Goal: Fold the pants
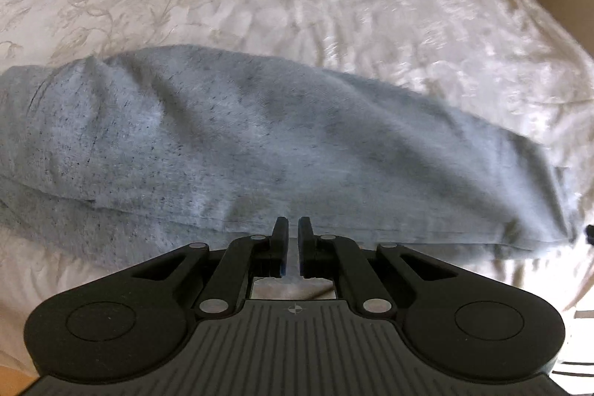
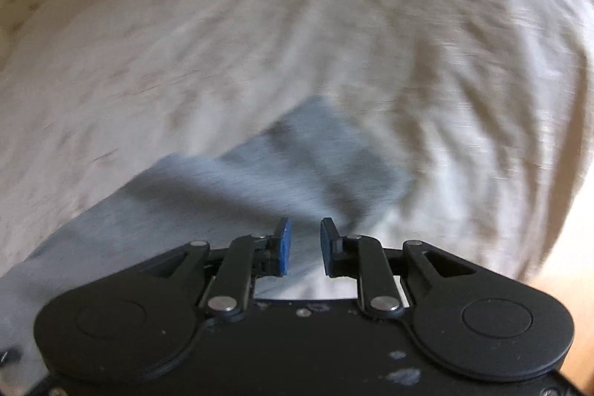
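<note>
1. Pants (image 1: 230,151) of grey-blue speckled knit are seen lying on the bed (image 1: 334,6), folded into a long band that runs across the left wrist view from the left edge to a squared end at the right.
2. Bed linen is white with a pale leaf pattern and is creased all round the pants.
3. A layered edge of the pants is seen along the near side, where one ply is laid over another.
4. The left tongs (image 1: 293,229) are held just above the near edge of the pants, pointed steeply down; the jaws are drawn together with only a narrow slit left between them, and nothing is gripped.
5. The right tongs (image 2: 306,229) are seen over the pants (image 2: 208,188) in the right wrist view, above the fabric near its squared end; the jaws stand a little apart, the blue pads (image 2: 285,247) are exposed, and no cloth is pinched between them.
6. In the right wrist view the pants are seen running from the lower left towards the centre, with the bed (image 2: 260,43) beyond them; the view is blurred, so finer folds cannot be told.
7. A strip of tan floor (image 2: 568,247) is seen beyond the bed's edge, to the right of the pants.
</note>
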